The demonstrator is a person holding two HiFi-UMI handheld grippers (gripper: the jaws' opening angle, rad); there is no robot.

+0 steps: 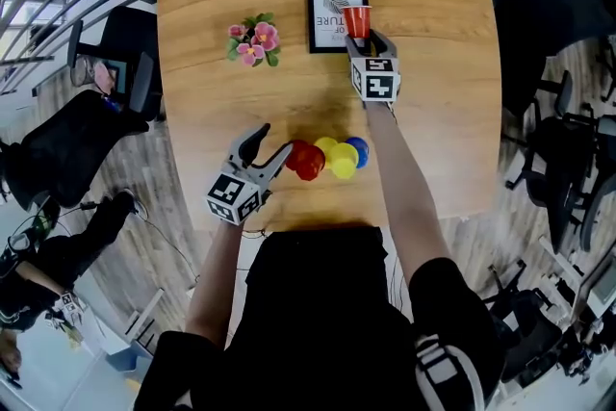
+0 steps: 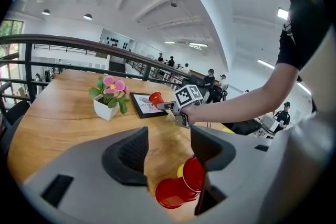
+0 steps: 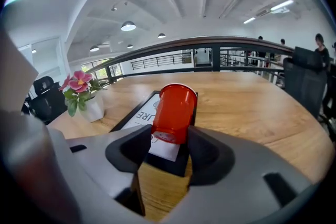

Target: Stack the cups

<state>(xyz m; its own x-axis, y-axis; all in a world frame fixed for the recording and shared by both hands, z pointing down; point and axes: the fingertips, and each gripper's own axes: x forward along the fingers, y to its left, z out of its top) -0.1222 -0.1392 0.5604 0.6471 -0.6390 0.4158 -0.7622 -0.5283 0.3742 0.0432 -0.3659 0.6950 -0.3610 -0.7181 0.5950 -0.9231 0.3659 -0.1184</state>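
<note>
My right gripper is shut on a red cup, gripping it near its base. The cup tilts above a black picture frame at the far side of the table. In the right gripper view the red cup fills the gap between both jaws. Near the front edge lie two red cups on their sides, with yellow cups and a blue cup beside them. My left gripper is open just left of the red cups, not touching them.
A small white pot of pink flowers stands left of the picture frame. The wooden table has bare wood between the flowers and the cups. Office chairs stand around the table on both sides.
</note>
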